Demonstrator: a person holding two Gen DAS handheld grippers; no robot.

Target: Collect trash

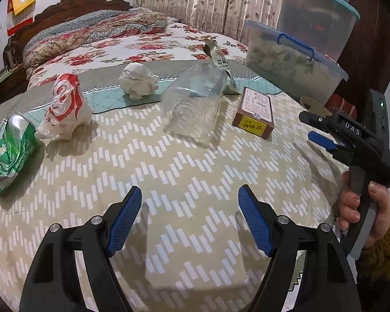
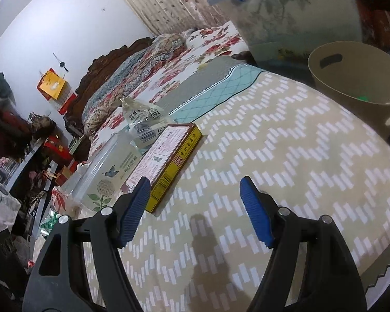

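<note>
Trash lies in a row on the patterned bed cover: a crushed green can (image 1: 9, 153) at far left, a red-and-white plastic bag (image 1: 65, 109), a crumpled white tissue (image 1: 137, 80), a clear plastic box (image 1: 192, 109) and a brown-and-yellow carton (image 1: 256, 113). My left gripper (image 1: 189, 218) is open and empty, well short of them. My right gripper (image 2: 195, 208) is open and empty; the carton (image 2: 166, 161) lies just beyond its left finger, with the clear box (image 2: 109, 171) further left. A beige bin (image 2: 356, 83) stands at the right. The right gripper also shows in the left wrist view (image 1: 322, 132).
A clear wrapper (image 1: 221, 62) lies behind the plastic box. Stacked lidded storage tubs (image 1: 296, 59) stand at the back right beside the bin. A floral quilt (image 1: 96, 33) and headboard lie beyond. The bed's edge drops off at the right.
</note>
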